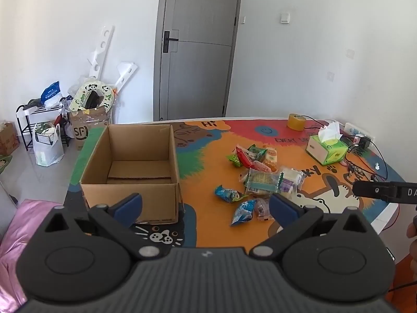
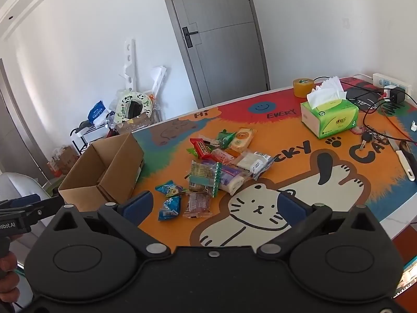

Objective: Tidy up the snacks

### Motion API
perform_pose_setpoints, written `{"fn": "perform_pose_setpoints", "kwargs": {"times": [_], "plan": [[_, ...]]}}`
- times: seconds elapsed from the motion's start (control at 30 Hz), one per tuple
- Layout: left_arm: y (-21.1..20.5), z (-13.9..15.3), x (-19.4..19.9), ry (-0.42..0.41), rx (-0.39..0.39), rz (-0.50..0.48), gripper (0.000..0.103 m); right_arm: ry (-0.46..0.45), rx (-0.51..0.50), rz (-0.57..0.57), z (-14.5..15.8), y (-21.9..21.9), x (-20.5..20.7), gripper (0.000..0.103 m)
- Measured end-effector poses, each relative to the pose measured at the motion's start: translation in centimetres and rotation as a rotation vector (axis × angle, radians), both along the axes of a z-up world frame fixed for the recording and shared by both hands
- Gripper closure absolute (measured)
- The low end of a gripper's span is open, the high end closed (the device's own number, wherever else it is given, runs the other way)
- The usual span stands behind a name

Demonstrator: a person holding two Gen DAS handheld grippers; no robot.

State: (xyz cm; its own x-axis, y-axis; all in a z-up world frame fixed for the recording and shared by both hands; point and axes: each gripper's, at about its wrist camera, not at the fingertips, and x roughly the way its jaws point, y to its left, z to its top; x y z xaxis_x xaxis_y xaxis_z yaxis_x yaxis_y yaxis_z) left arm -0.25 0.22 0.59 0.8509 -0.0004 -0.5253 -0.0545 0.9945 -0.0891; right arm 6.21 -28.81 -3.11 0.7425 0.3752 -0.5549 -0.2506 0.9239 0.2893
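With the cardboard box (image 1: pixel 130 167) empty, both grippers' fingers (image 1: pixel 129 207) spread and empty, sorting hasn't begun; next, reach the snack pile (image 2: pixel 216 167).

The left gripper (image 1: pixel 206 204) had a matte black body with a ribbed grey centre panel, 2 round black discs, silver pivot pins and 2 blue pads on its fingers (image 1: pixel 129 203). The right gripper (image 2: pixel 215 204) looked alike, with a plain black centre and 1 small silver screw. At the lower left of the right wrist view, white lettering ending "obot.AI" marked a black housing.
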Motion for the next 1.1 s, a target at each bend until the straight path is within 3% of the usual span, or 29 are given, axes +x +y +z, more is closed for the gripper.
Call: {"fn": "perform_pose_setpoints", "kwargs": {"times": [1.1], "plan": [[-0.2,-0.5,-0.02,0.009,-0.002,0.012,0.0,-0.002,-0.018,0.014,-0.12,0.27,-0.02,0.0]]}}
